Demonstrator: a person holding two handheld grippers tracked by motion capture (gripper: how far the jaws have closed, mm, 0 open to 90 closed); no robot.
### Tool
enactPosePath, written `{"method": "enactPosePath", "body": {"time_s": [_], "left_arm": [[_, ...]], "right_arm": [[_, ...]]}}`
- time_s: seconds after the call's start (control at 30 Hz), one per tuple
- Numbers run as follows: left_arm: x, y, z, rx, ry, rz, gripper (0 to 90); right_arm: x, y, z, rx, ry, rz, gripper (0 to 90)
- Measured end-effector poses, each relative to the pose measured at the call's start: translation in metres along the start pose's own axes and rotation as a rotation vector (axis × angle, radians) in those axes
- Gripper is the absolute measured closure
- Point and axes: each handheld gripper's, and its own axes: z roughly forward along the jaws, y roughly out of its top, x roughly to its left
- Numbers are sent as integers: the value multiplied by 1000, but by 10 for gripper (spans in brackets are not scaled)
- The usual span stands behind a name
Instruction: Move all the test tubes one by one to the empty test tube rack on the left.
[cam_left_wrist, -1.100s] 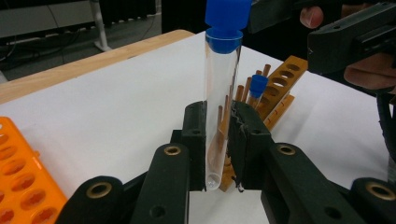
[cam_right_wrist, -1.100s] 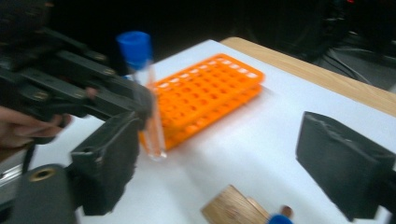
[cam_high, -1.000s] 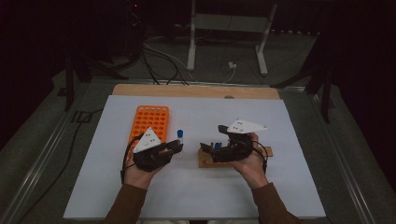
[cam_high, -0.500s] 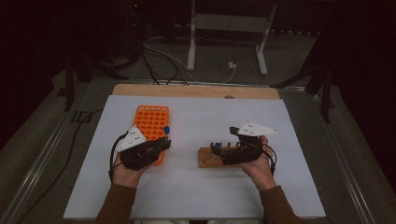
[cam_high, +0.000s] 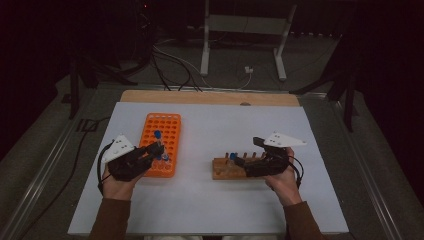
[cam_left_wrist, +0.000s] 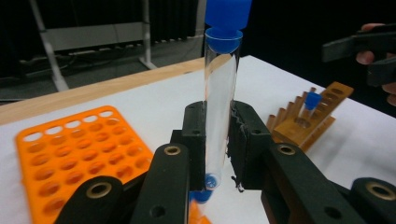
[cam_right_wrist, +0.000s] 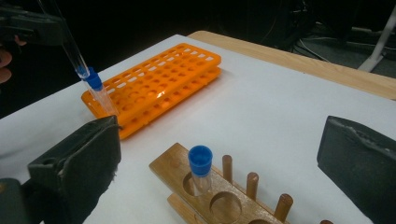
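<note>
My left gripper (cam_left_wrist: 218, 135) is shut on a clear test tube (cam_left_wrist: 219, 93) with a blue cap, held upright. In the high view this gripper (cam_high: 159, 148) hovers over the near right part of the orange rack (cam_high: 165, 125), just above another blue-capped tube (cam_high: 164, 157) that stands in it. The right gripper view shows the held tube's lower end (cam_right_wrist: 77, 60) right above that standing tube (cam_right_wrist: 98, 91). My right gripper (cam_right_wrist: 220, 135) is open, its jaws far apart and holding nothing, beside the wooden rack (cam_high: 222, 172). One blue-capped tube (cam_right_wrist: 201, 168) stands in that rack.
A white sheet (cam_high: 215, 210) covers the table, with a wooden strip (cam_high: 210, 96) along its far edge. Beyond it, a metal stand (cam_high: 205, 45) and cables (cam_high: 175, 65) are on the dark floor. The orange rack (cam_right_wrist: 163, 79) has several unfilled holes.
My left hand has carried the tube leftward from the table's middle to over the orange rack. The right hand has drawn slightly right, away from the wooden rack's left end.
</note>
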Motion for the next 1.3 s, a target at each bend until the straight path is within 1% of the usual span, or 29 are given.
{"method": "enactPosePath", "body": {"time_s": [0.2,0.37,0.57,0.63,0.8,0.93,1.07,1.3], "left_arm": [[10,-1,-14,-20,35,-14,780],[17,-2,-24,-27,59,-23,780],[23,-10,-28,-13,91,-27,780],[25,-13,-28,-10,104,-29,780],[28,-22,-25,5,136,-12,780],[30,-32,-21,22,147,-11,780],[32,-41,-16,41,146,-19,779],[33,-51,-9,76,147,-6,779]], "right_arm": [[-1,-1,0,0,3,5,0],[-3,-2,-2,1,-2,9,0],[-6,-5,-5,-1,-8,17,0],[-7,-6,-6,-1,-12,19,0],[-10,-9,-8,-1,-15,25,0],[-12,-11,-10,-3,-20,29,0],[-13,-12,-11,-5,-21,31,0],[-13,-15,-10,-7,-15,36,0]]}}
